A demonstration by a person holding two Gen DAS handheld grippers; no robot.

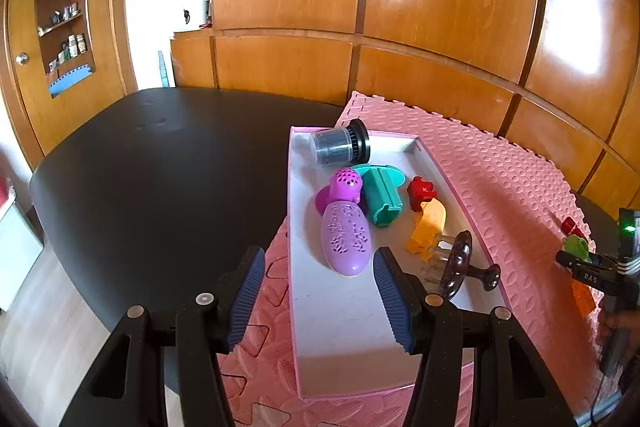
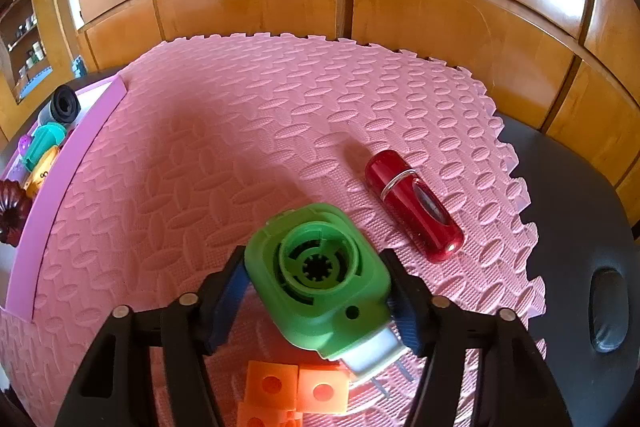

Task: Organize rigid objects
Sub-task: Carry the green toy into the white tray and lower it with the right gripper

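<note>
In the right wrist view my right gripper (image 2: 314, 259) is shut on a green plastic housing (image 2: 320, 287) with a round socket and a white motor end; both pads press its sides. Beneath it lie orange square blocks (image 2: 296, 387). A red capsule-shaped case (image 2: 414, 205) rests on the pink foam mat (image 2: 280, 107) just to the right. My left gripper (image 1: 319, 257) is open over the near end of the white, pink-rimmed tray (image 1: 340, 327), with nothing between its fingers. The tray holds a purple oval piece (image 1: 346, 239), a teal part (image 1: 380, 199) and a grey-black cylinder (image 1: 340, 145).
A red piece (image 1: 420, 191), a yellow piece (image 1: 430, 223) and a dark brown knob (image 1: 460, 267) also lie in the tray. The mat sits on a black table (image 1: 160, 167) against wooden wall panels (image 1: 440, 7). A black oval thing (image 2: 608, 309) lies on the table at right.
</note>
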